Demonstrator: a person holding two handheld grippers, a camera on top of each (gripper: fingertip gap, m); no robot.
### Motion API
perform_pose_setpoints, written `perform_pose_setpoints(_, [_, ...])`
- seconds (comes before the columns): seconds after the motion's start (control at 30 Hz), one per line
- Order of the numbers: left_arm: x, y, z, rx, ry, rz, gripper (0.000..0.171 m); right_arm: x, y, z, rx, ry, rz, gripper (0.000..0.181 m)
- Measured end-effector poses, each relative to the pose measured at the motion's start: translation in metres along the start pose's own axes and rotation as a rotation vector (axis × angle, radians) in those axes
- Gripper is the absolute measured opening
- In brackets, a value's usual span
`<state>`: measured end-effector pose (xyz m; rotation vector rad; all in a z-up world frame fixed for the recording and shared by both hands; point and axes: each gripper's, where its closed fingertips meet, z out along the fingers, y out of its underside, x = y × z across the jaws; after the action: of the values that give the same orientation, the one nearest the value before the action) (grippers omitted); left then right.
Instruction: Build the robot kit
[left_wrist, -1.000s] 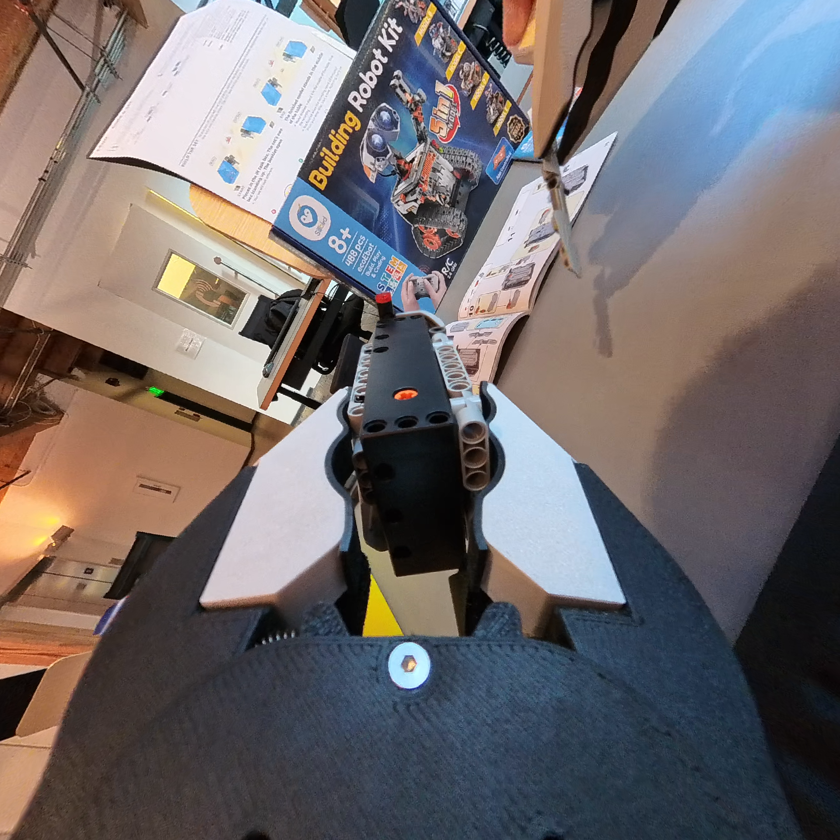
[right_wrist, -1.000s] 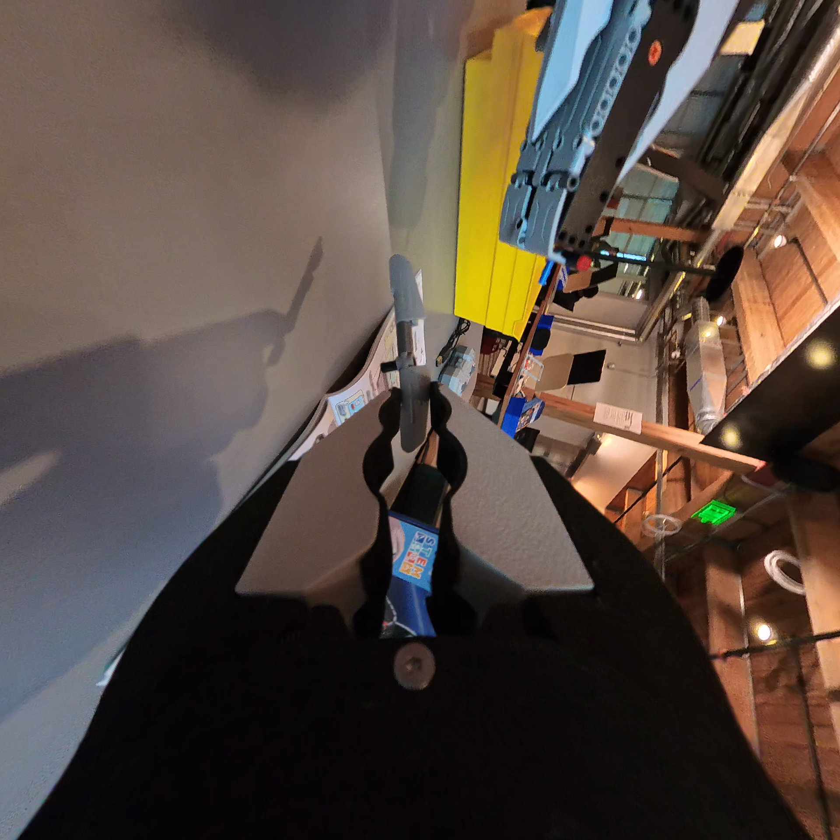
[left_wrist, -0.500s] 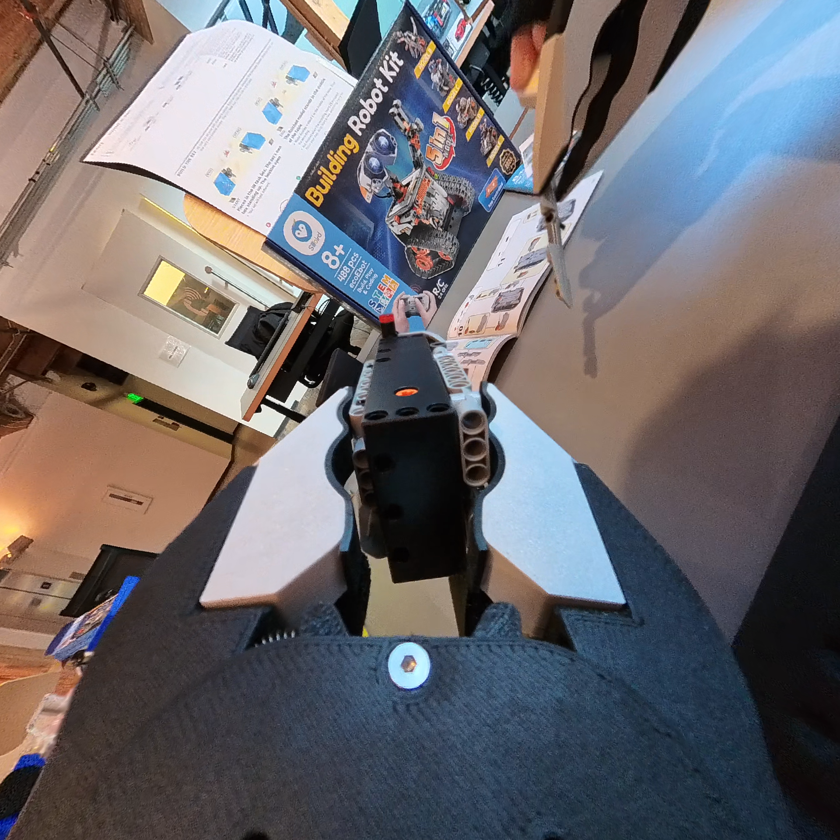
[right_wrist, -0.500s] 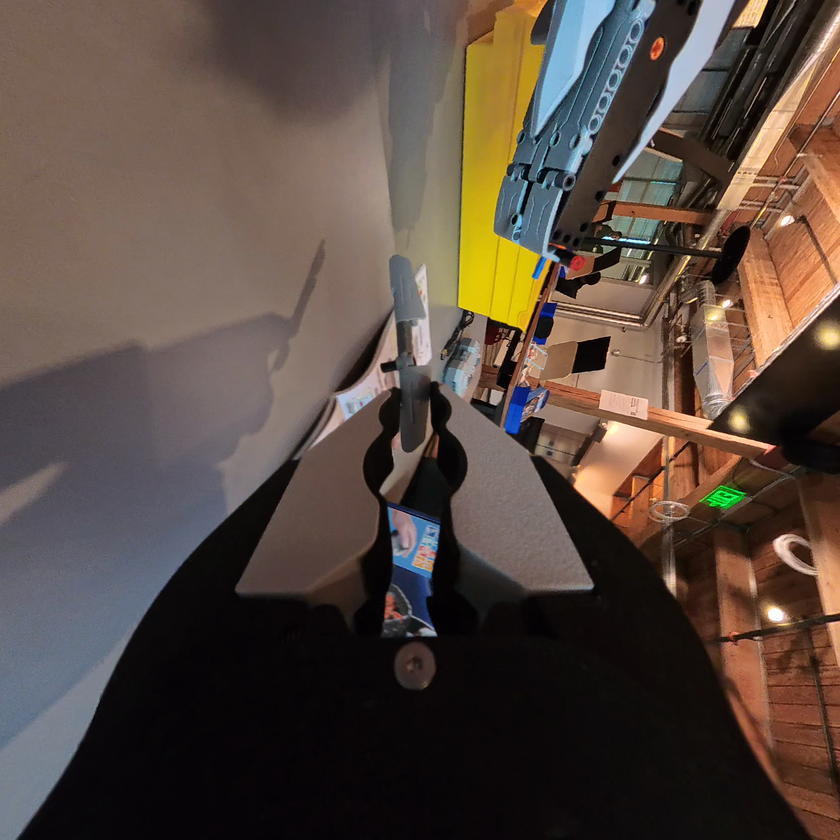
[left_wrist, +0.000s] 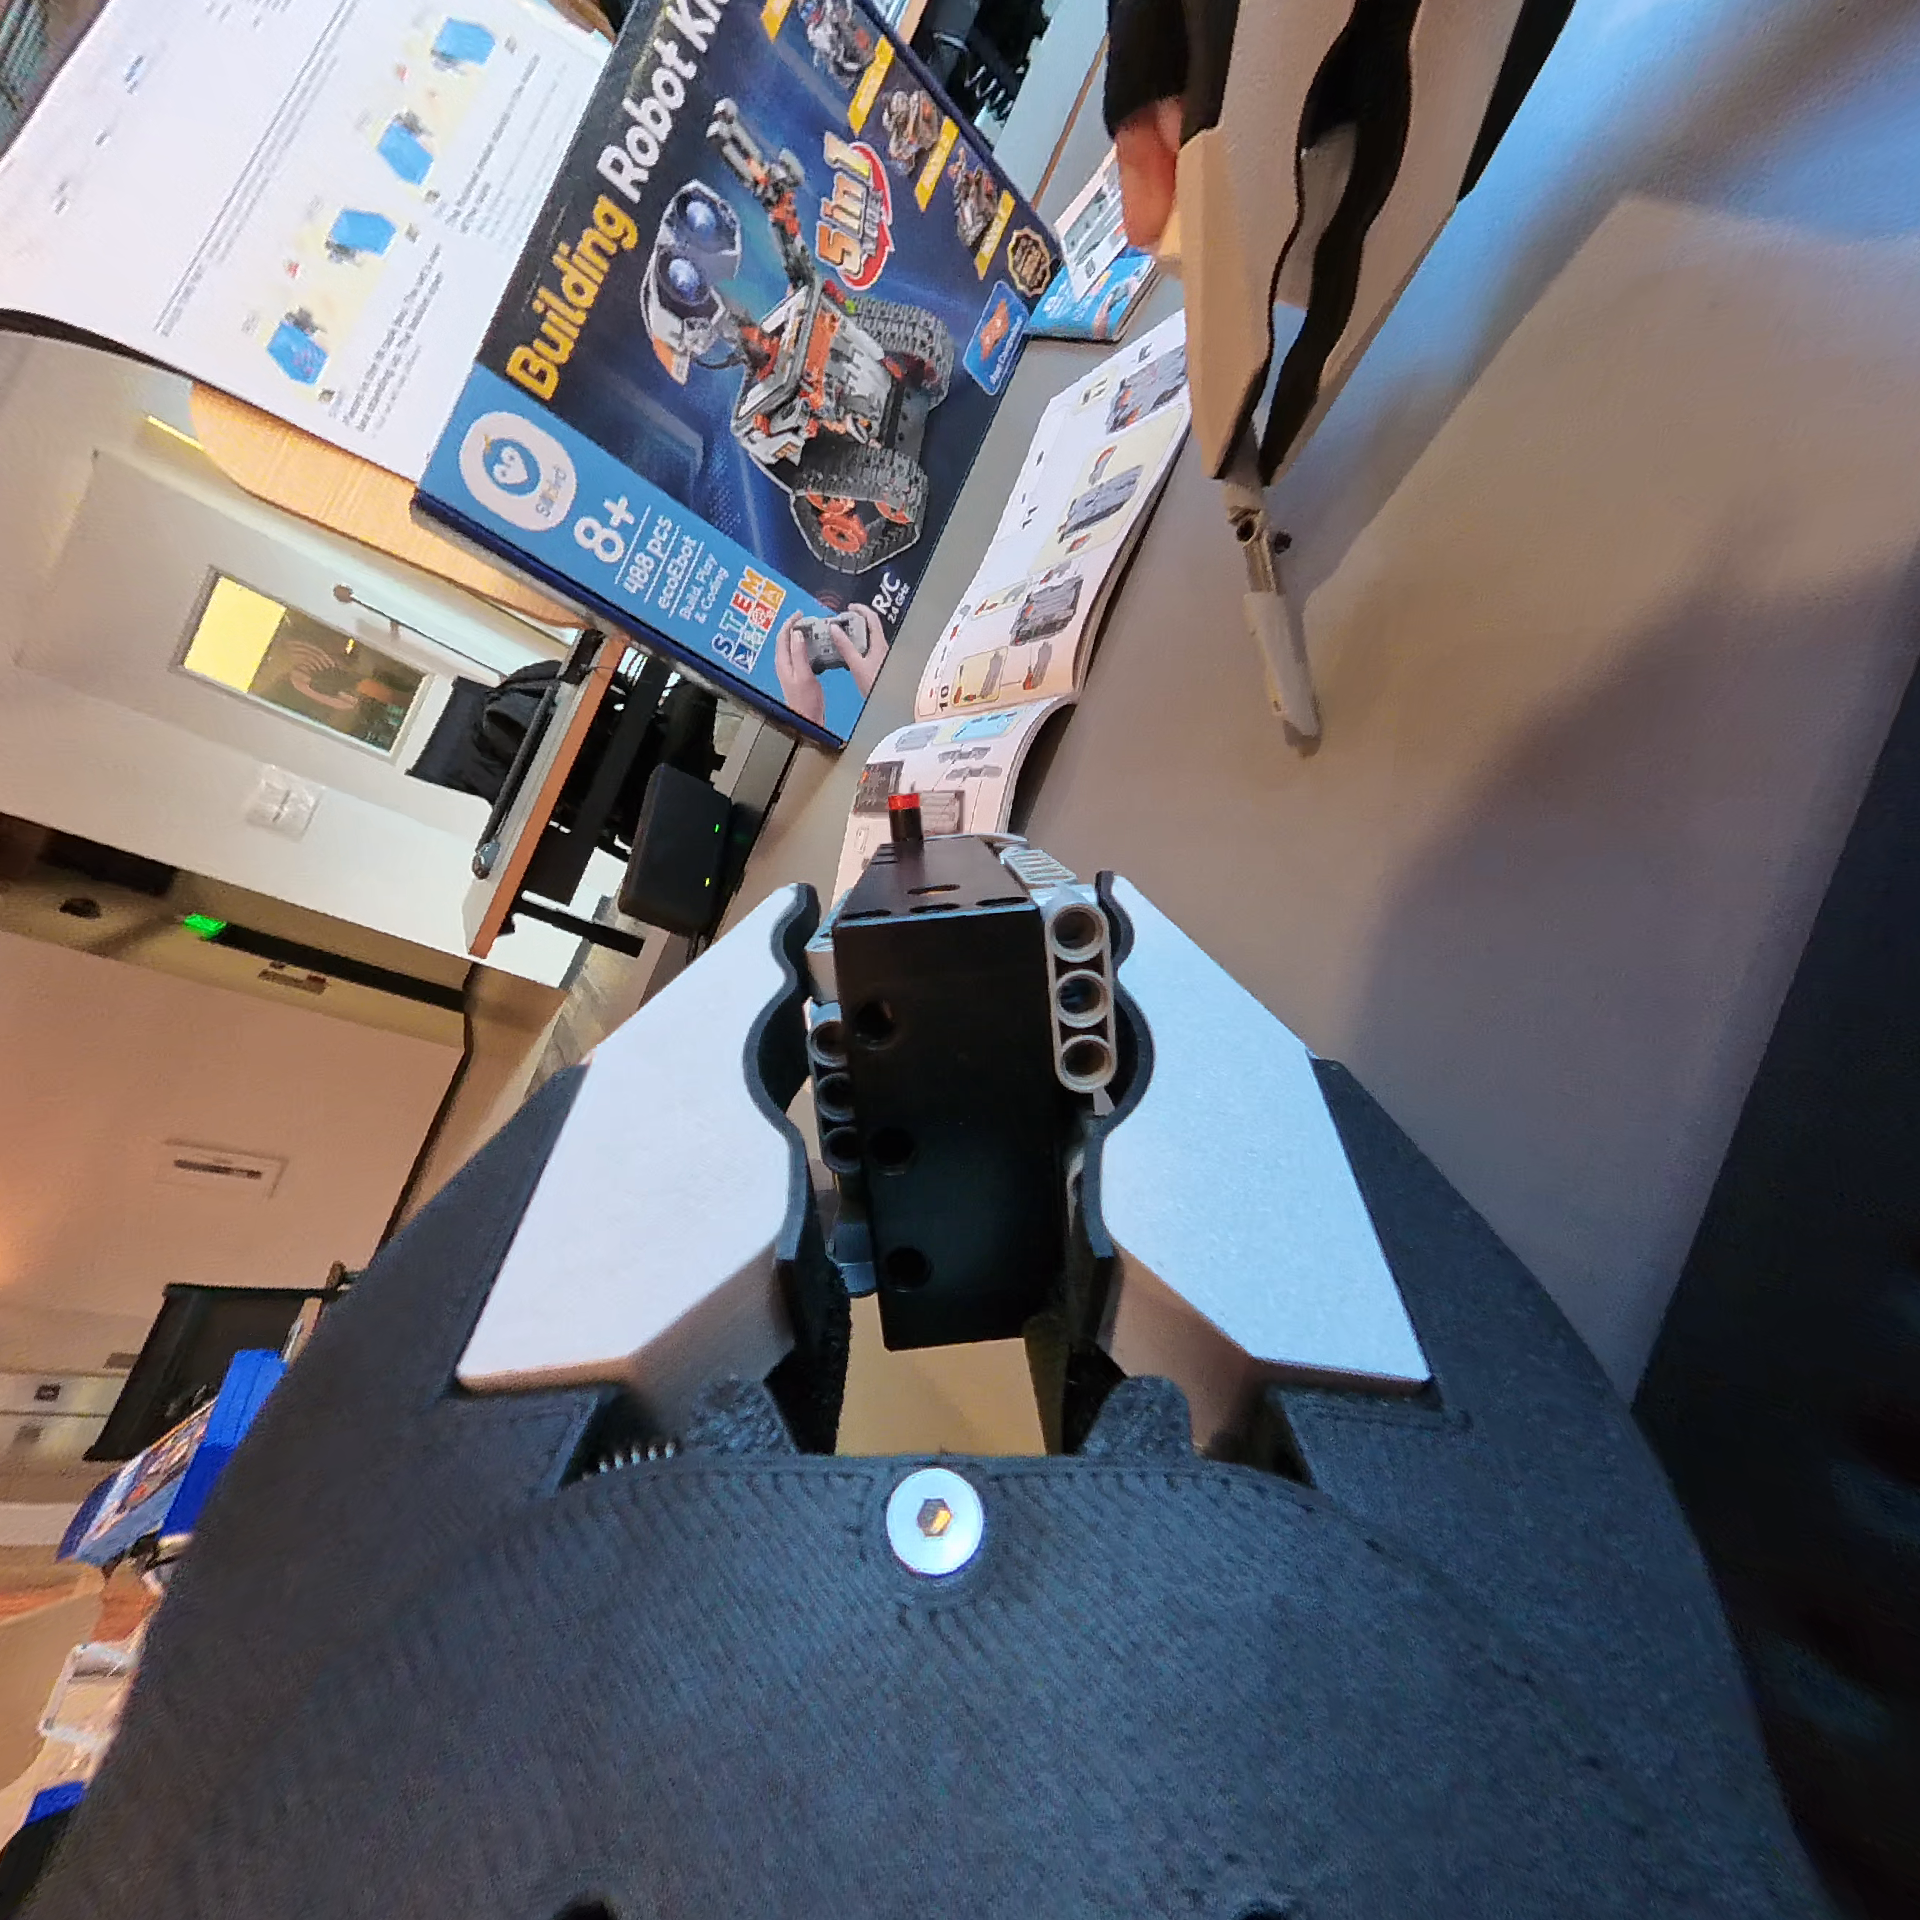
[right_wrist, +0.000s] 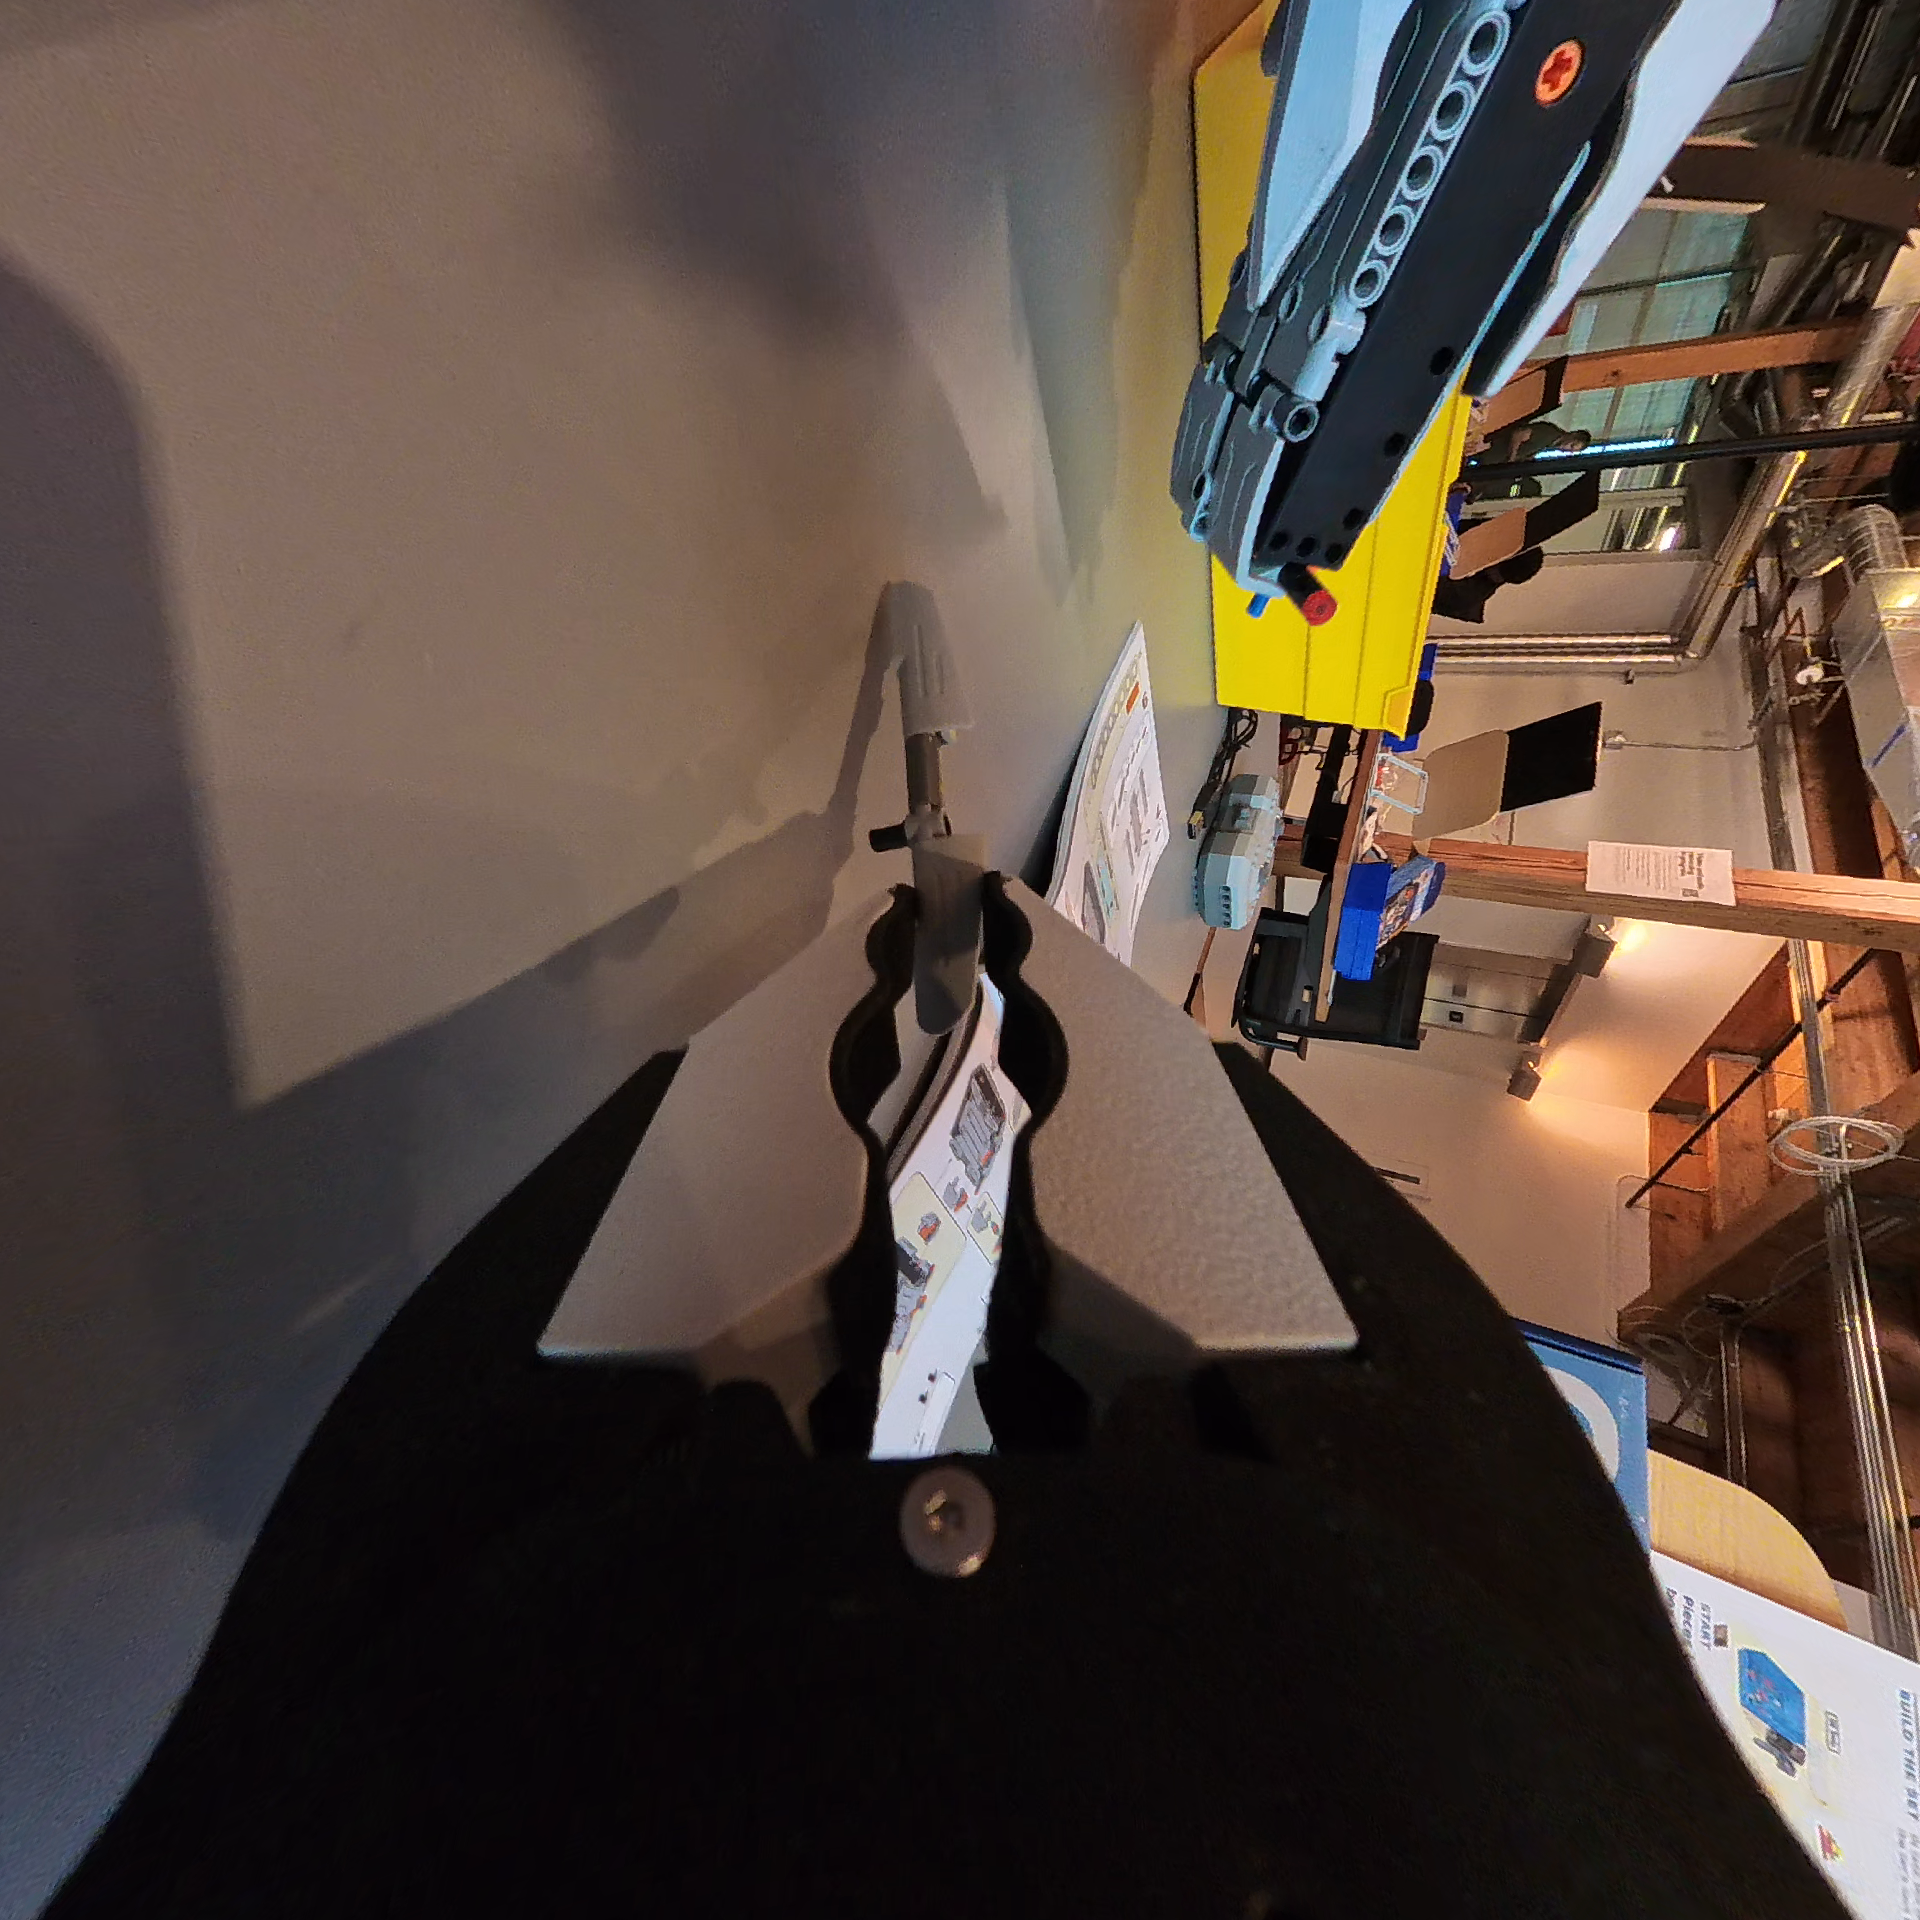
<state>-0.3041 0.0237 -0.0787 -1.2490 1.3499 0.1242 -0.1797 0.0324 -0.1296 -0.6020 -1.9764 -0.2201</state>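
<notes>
My left gripper (left_wrist: 956, 904) is shut on a black brick assembly (left_wrist: 945, 1122) with grey holed beams on its sides and a red pin (left_wrist: 902, 816) at its far end. My right gripper (right_wrist: 945, 894) is shut on a thin grey rod-like part (right_wrist: 920, 665) that sticks out past its fingertips. In the left wrist view the right gripper (left_wrist: 1247, 457) hangs at the upper right with the grey part (left_wrist: 1273, 634) pointing down over the grey table (left_wrist: 1558, 831). In the right wrist view the assembly (right_wrist: 1392, 312) is at the upper right, apart from the grey part.
A blue kit box (left_wrist: 748, 343) stands behind an open instruction booklet (left_wrist: 1060, 540), with a white printed sheet (left_wrist: 260, 187) beside it. A yellow bin (right_wrist: 1320, 644) sits at the table's far end. A person's hand (left_wrist: 1143, 177) holds the right gripper. Some 15 cm of space lies between my two pairs of fingers.
The two grippers have come closer together: the assembly looms larger in the right wrist view, and the grey part sits lower and nearer in the left wrist view. Both grips are unchanged.
</notes>
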Motion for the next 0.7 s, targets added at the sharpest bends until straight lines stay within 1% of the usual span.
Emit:
perform_pose_setpoints(0.1, [0.0,-0.003,0.003,0.017,0.006,-0.008,0.052,0.006,0.002,-0.002,-0.002,0.01,-0.003,0.012])
perform_pose_setpoints(0.2, [0.001,-0.007,0.006,0.033,0.015,-0.026,0.051,0.013,0.006,-0.004,-0.006,0.011,0.032,0.012])
perform_pose_setpoints(0.4, [0.014,-0.003,0.015,0.011,0.076,-0.023,0.052,0.022,0.021,-0.004,-0.004,-0.001,0.193,0.012])
perform_pose_setpoints(0.53, [0.017,-0.003,0.014,0.004,0.086,-0.017,0.051,0.029,0.027,-0.007,-0.023,0.017,0.167,0.011])
perform_pose_setpoints(0.7, [0.018,0.004,0.012,-0.029,0.093,-0.006,0.051,0.048,0.023,-0.014,0.013,0.022,0.191,0.011])
